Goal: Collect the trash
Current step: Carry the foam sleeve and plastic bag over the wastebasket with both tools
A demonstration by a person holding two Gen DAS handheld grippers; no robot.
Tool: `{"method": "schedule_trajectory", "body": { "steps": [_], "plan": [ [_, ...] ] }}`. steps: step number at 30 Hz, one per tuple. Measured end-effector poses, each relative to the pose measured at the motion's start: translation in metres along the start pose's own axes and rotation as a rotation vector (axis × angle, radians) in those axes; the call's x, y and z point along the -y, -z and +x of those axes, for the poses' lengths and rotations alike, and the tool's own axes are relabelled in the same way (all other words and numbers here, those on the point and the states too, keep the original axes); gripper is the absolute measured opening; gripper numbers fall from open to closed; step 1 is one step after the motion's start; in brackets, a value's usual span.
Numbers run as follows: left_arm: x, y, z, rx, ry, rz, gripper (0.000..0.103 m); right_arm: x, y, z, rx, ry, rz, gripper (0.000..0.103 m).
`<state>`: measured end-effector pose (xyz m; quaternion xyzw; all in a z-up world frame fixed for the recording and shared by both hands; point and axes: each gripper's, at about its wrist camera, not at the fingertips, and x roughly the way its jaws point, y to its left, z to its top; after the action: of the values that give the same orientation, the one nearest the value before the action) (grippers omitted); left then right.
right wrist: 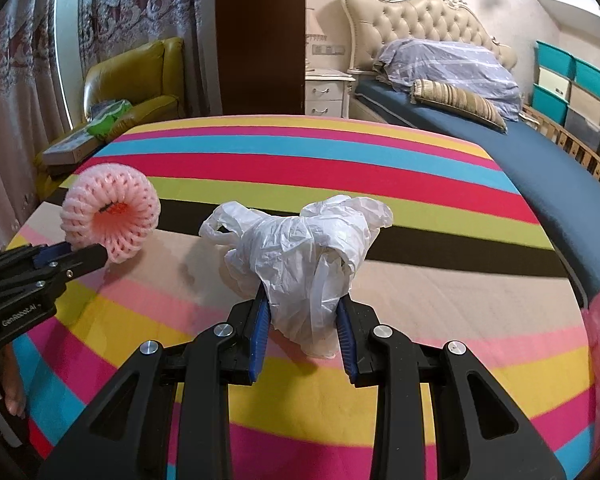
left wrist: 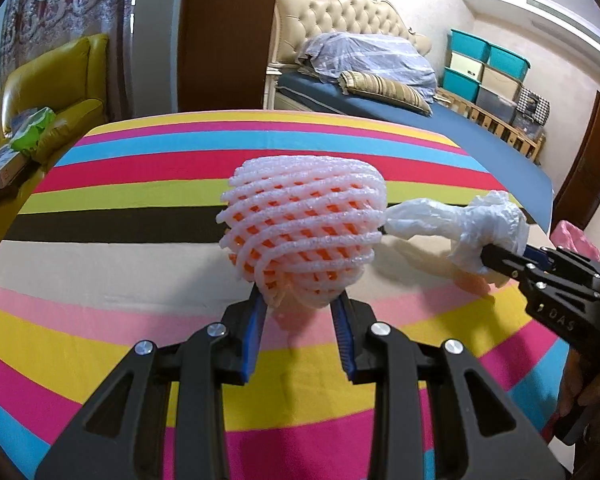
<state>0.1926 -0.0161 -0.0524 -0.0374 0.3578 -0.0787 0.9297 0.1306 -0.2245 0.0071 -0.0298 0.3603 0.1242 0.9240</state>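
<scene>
Both pieces of trash are already picked up off the striped bedcover (right wrist: 300, 160), so the gathering looks largely done; what is left, as I judge it, is carrying them to a bin, and no bin can be identified in either view, though something pink at 3 o'clock in the right wrist view is too cut off to name. The left gripper (left wrist: 300, 308) is clamped on the lower edge of the foam fruit net (left wrist: 304, 232), which stands up toward 12 o'clock in its own camera, its tube axis running roughly along the fingers; from the right wrist its open mouth faces the camera at 9 o'clock. The right gripper (right wrist: 302, 312) pinches the crumpled white plastic bag (right wrist: 300, 248), whose long axis lies sideways, its handle loop trailing toward 10 o'clock.
</scene>
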Motion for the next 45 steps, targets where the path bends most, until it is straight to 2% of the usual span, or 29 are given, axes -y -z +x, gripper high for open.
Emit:
{"method": "schedule_trajectory", "body": {
  "steps": [13,21,45],
  "plan": [
    [0.051,0.016,-0.001,-0.03,0.045,0.116,0.031,0.036,0.025,-0.038,0.032,0.042,0.064,0.03],
    [0.102,0.019,-0.004,-0.037,0.12,0.224,0.031,0.061,0.041,-0.064,0.053,0.063,0.092,0.03],
    [0.273,-0.019,-0.002,-0.012,0.356,0.399,0.031,0.182,0.067,-0.145,0.156,0.246,0.262,0.03]
  ]
}}
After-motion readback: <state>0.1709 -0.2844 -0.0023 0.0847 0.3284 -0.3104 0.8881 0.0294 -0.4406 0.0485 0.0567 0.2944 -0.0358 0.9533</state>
